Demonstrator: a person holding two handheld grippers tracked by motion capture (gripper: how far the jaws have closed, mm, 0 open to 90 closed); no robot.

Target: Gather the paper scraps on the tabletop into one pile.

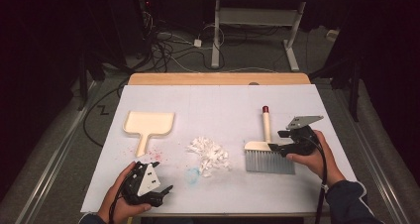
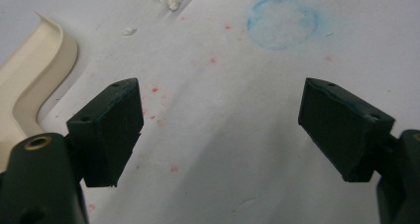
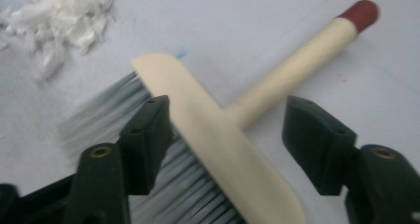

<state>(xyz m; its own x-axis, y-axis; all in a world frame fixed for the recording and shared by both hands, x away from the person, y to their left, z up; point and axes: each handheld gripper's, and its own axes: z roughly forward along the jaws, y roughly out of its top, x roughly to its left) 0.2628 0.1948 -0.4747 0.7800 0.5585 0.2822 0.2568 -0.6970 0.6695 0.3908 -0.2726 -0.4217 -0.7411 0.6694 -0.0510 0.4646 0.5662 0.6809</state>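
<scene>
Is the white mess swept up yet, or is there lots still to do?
Nothing is swept yet: the white scraps sit in a pile mid-table. In hand: the right gripper has open jaws around the brush head, not squeezing it. The left gripper is open over bare paper, and the dustpan lies untouched. Left: gripping, sweeping, collecting.

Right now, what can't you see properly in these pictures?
- Brush: in the right gripper view its bristles are blurred, and the bottom edge cuts off the head.
- Dustpan: the left gripper view's left edge cuts most of it off.
- Paper scraps: too small in the high view to count.
- Right gripper: whether a jaw touches the brush is unclear.
</scene>
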